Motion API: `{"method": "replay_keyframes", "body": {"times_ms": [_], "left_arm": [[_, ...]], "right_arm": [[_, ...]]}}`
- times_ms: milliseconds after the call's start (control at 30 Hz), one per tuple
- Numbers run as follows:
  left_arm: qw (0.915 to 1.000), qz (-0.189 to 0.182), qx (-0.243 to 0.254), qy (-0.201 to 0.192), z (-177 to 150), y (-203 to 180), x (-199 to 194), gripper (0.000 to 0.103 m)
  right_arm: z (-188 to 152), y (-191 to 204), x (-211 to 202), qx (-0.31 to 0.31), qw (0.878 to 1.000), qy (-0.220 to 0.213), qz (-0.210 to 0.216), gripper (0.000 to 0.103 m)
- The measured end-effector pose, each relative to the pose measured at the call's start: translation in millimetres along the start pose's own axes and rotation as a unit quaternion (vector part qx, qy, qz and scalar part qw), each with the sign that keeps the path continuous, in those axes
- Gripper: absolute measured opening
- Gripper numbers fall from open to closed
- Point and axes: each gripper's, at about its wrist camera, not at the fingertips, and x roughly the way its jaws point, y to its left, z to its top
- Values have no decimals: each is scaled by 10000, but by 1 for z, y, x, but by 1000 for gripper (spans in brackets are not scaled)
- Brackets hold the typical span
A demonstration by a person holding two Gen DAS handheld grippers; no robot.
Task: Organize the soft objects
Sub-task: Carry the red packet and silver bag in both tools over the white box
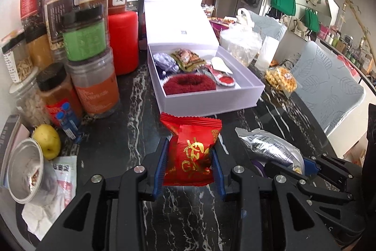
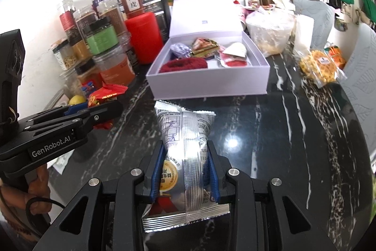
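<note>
Two packets ride above the bench: my left gripper [image 1: 189, 165] clenches a red snack packet [image 1: 191, 152], my right gripper [image 2: 185, 177] a silver pouch [image 2: 185, 157]; the open white box [image 1: 204, 98] lies dead ahead, nearer the left.

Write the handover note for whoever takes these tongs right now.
Left tongs: shut on the red packet, held above the table.
Right tongs: shut on the silver packet, also lifted.
White box: open ahead, already holding a red fluffy ring and several wrapped snacks.
Left to do: drop both packets in the box. A waffle bag lies right of it, possibly next.
</note>
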Motion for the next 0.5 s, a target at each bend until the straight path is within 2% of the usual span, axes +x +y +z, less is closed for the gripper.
{"method": "replay_keyframes", "body": {"times_ms": [500], "left_arm": [[9974, -172, 101, -693, 63, -2, -29, 34]], "right_arm": [[62, 9, -28, -318, 9976, -619, -63, 33]]}}
